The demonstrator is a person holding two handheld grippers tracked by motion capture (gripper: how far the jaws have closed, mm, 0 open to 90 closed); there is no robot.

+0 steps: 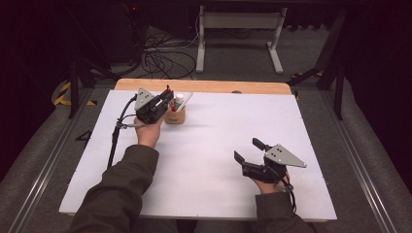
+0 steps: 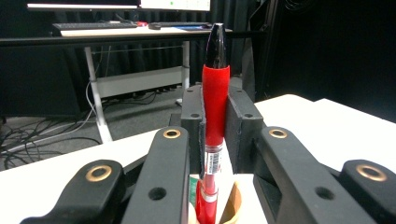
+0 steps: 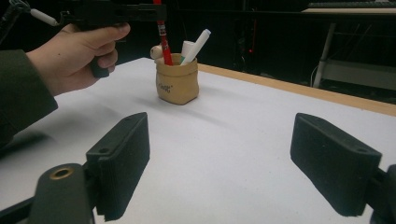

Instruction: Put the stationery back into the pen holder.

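Pen (image 2: 215, 100), red with a black tip, stands upright, clamped between the jaws of your left gripper (image 2: 215, 116), its lower end inside the tan pouch-shaped holder (image 3: 176, 83). That holder sits on the white table (image 1: 218, 145) toward 11 o'clock, just beside your left hand (image 1: 148, 131), with white markers (image 3: 198, 44) leaning in it. Your right gripper (image 1: 250, 153), jaws wide apart and gripping nothing, rests near 5 o'clock, well apart from the holder.

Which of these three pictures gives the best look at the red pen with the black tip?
The left gripper view: the red pen with the black tip stands upright, large and sharp, clamped between the jaws. The right gripper view shows its lower part entering the tan holder. The high view shows a small red bit.
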